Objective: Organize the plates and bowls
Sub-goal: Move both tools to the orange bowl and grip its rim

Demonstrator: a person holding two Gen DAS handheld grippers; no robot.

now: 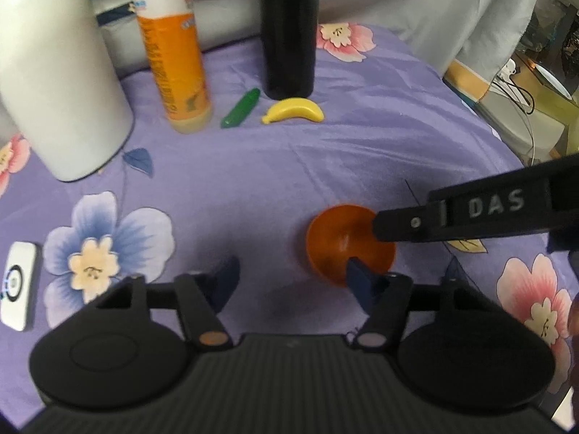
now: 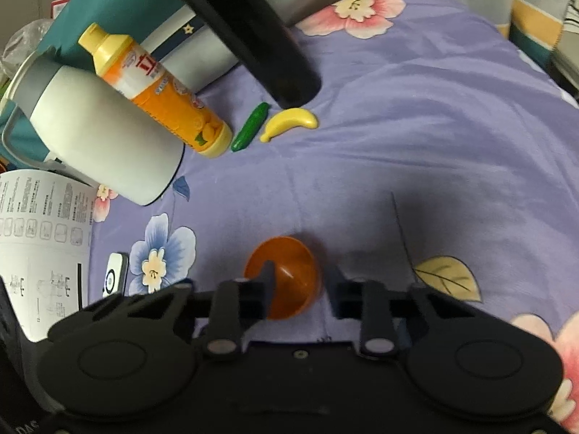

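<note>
One bowl: orange, upright on floral bed cover, near centre; no plates visible.
Left tool: open, empty, beside bowl's near rim.
Right tool: narrow, straddling bowl wall; grip unclear.
Progress: seemingly barely begun, nothing stacked.

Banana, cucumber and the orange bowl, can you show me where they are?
banana [image 1: 294, 109], left wrist view, on the middle of its yellow curve.
cucumber [image 1: 241, 107], left wrist view, on the middle of its green body.
orange bowl [image 2: 294, 267], right wrist view, on the bare inside of the bowl.
</note>
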